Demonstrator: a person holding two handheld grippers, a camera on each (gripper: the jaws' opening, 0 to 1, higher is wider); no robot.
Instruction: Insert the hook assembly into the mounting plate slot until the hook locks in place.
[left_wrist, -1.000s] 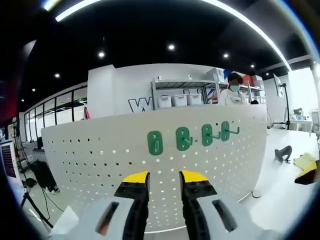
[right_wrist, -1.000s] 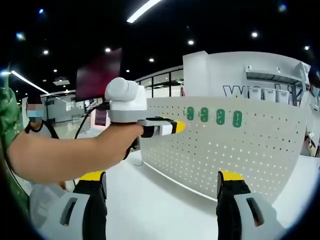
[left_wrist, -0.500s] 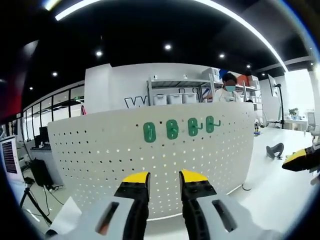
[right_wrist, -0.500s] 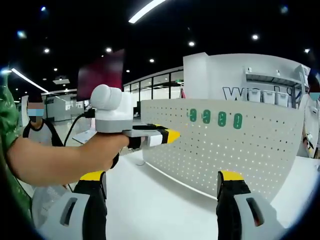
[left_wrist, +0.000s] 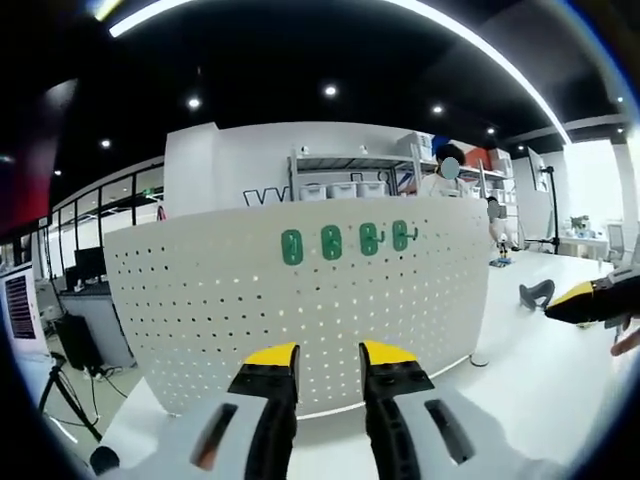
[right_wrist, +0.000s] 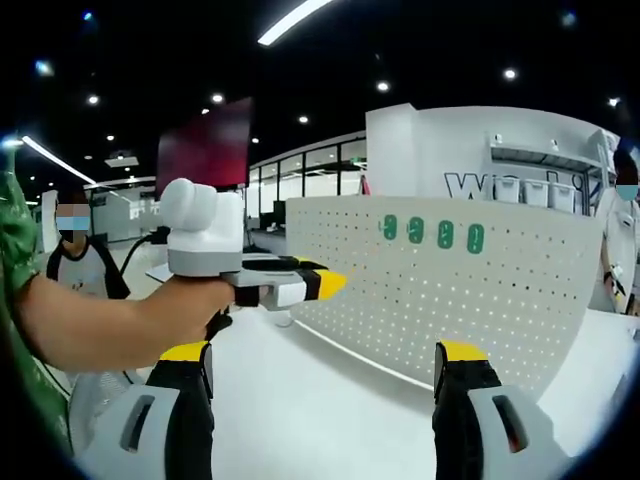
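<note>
A white pegboard mounting plate (left_wrist: 300, 300) stands upright on the white table. Several green hooks (left_wrist: 331, 242) sit in a row near its top edge; the right gripper view shows the same hooks (right_wrist: 445, 235) on the plate (right_wrist: 450, 300). My left gripper (left_wrist: 330, 355) is well back from the plate, its yellow-tipped jaws a narrow gap apart with nothing between them. In the right gripper view a hand holds this left gripper (right_wrist: 335, 283) out towards the plate. My right gripper (right_wrist: 322, 360) stands wide open and empty; its yellow tip (left_wrist: 575, 295) enters the left gripper view from the right.
A person (left_wrist: 450, 175) stands behind the plate by shelves with white bins (left_wrist: 350, 188). A small black object (left_wrist: 535, 293) lies on the table to the right. Another person (right_wrist: 75, 260) stands at the left. White table surface (right_wrist: 320, 400) lies before the plate.
The left gripper has drawn back from the plate, moving left and lower in the right gripper view. The hooks look smaller. The right gripper's tip has come into the left gripper view.
</note>
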